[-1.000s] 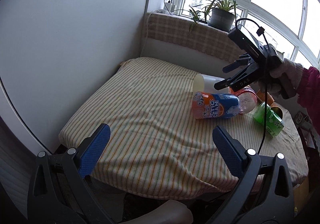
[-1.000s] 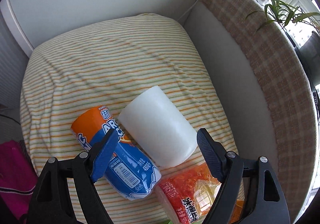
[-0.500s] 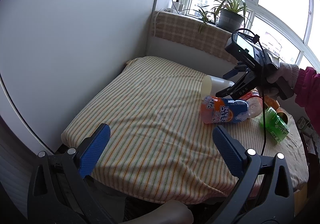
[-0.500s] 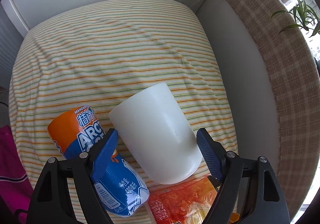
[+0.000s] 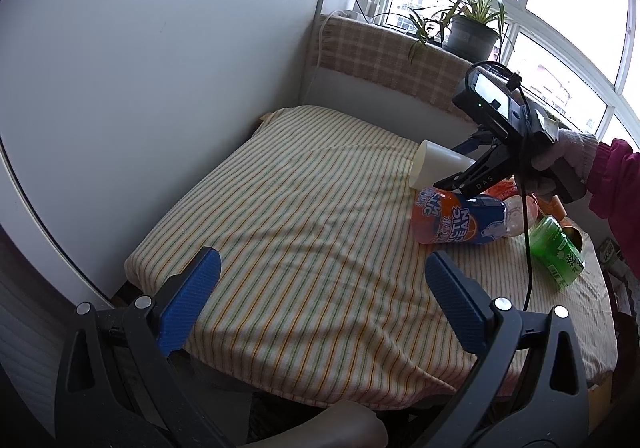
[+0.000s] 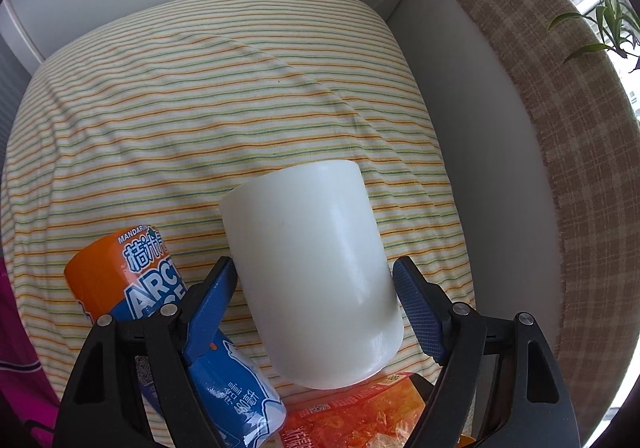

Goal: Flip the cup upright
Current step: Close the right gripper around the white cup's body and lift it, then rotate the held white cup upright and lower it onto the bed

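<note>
A white cup [image 6: 316, 276] lies on its side on the striped tablecloth, its mouth pointing away from my right gripper; in the left wrist view the cup [image 5: 434, 167] shows at the far right of the table. My right gripper [image 6: 316, 308] is open, its blue pads on either side of the cup's body, the left pad very near it, no clamp visible. It also shows in the left wrist view [image 5: 460, 163]. My left gripper [image 5: 318, 300] is open and empty over the table's near edge, far from the cup.
An orange-and-blue bottle [image 6: 160, 308] lies touching the cup's left side. An orange snack packet [image 6: 360, 416] lies under the cup's base. A green bottle [image 5: 558, 252] lies at the table's right. A wall, a cushioned sill [image 6: 560, 127] and a potted plant [image 5: 468, 31] border the table.
My right gripper has moved forward so the cup now sits between its pads. The left gripper's view has pulled back and swung slightly; its jaws stay open.
</note>
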`<state>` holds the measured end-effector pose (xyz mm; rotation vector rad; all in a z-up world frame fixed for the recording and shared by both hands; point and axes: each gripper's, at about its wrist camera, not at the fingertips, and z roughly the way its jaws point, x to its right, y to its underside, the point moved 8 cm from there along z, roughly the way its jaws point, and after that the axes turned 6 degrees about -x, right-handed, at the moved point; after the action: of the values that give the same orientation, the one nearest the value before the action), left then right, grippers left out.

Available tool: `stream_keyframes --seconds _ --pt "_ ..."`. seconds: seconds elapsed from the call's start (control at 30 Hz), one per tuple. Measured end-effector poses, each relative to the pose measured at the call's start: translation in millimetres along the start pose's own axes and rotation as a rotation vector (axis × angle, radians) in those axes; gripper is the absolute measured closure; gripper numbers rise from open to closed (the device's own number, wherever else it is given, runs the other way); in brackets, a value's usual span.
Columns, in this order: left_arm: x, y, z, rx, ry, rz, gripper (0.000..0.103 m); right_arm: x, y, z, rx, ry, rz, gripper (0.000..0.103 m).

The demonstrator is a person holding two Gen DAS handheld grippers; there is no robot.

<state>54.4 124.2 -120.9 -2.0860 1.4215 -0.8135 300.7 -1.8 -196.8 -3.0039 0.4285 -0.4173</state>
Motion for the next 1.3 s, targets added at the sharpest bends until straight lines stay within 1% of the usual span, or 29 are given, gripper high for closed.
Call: stream_keyframes --seconds 0.1,0.23,0.43,0.7,0.83,0.93,1.07,1.13,1.3 --pt "0.8 -0.1 1.5 -0.002 0.001 0.004 0.0 2.3 -0.3 -4.6 0.017 0.017 0.021 0.024" --pt "2.9 -1.7 1.7 0.001 0.005 0.007 0.0 5.6 1.5 -16.6 0.061 0.028 0.067 0.026" --pt "8.1 -3.3 -1.5 0.011 0.013 0.02 0.0 13.2 4.0 -44.0 0.148 0.041 0.142 0.029" --pt "22.1 -4.7 -12.1 0.031 0.038 0.045 0.0 2.5 24.9 -92.5 0.279 0.022 0.239 0.029" --pt "33.5 -4.9 -18.4 0.049 0.057 0.07 0.0 -7.9 53.8 -122.6 0.354 0.013 0.312 0.029" --pt "43.8 -4.2 -21.1 0.054 0.076 0.084 0.0 -16.7 80.4 -144.2 0.402 -0.006 0.393 0.029" --pt "58.4 -3.2 -23.9 0.06 0.1 0.112 0.0 -32.5 117.6 -160.9 0.457 -0.071 0.495 0.029" --pt "67.3 -3.0 -25.7 0.063 0.111 0.13 0.0 -39.5 136.2 -162.1 0.464 -0.107 0.555 0.029" --pt "90.2 0.8 -29.2 0.062 0.145 0.169 0.0 -56.4 177.6 -153.3 0.462 -0.257 0.721 0.029"
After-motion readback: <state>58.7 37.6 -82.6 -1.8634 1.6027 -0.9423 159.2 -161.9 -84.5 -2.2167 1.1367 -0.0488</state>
